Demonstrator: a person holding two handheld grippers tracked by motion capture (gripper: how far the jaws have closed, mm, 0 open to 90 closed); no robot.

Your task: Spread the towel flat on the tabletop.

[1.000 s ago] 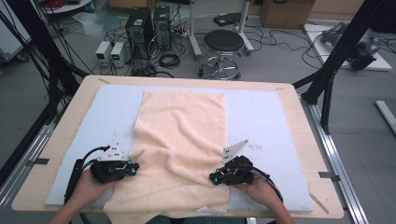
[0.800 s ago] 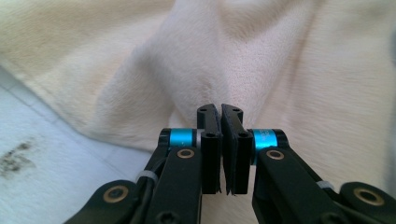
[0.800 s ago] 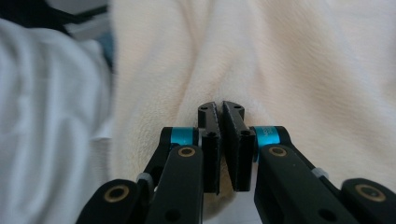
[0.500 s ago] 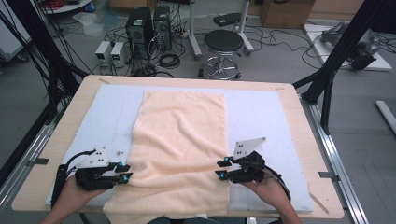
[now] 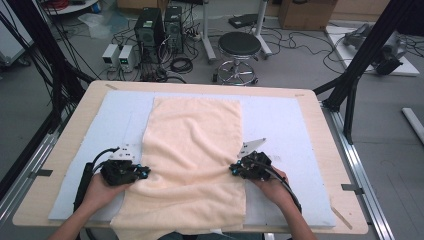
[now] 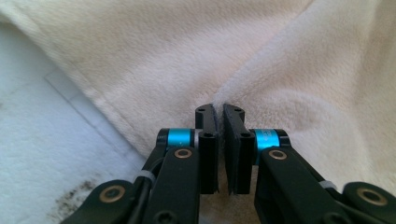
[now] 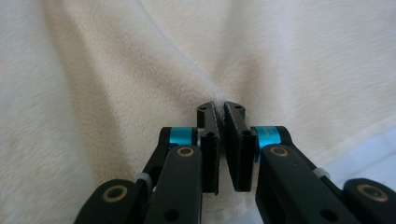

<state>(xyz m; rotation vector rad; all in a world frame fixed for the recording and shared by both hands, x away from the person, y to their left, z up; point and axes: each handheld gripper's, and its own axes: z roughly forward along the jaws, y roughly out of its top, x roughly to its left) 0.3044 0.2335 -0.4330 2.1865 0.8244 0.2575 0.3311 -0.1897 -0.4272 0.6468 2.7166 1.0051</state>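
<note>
A peach towel [image 5: 192,150] lies lengthwise on the pale mat [image 5: 280,125], and its near end hangs over the table's front edge. My left gripper [image 5: 145,172] is at the towel's left edge. Its jaws have just been closing, and in the left gripper view the left gripper [image 6: 218,112] pinches a raised fold of the towel [image 6: 280,60]. My right gripper [image 5: 234,170] is at the right edge, level with the left. Its jaws have also just been closing, and the right gripper [image 7: 219,109] is shut on a ridge of the towel [image 7: 116,70].
The wooden table [image 5: 65,150] carries the mat, with bare mat to the left and right of the towel. Black frame posts [image 5: 350,85] stand at the table's far corners. A stool [image 5: 240,50] and computer boxes [image 5: 150,30] sit on the floor beyond.
Both grippers drew outward off the towel's sides half a second ago, then came back in to its edges. The towel now shows creases between them.
</note>
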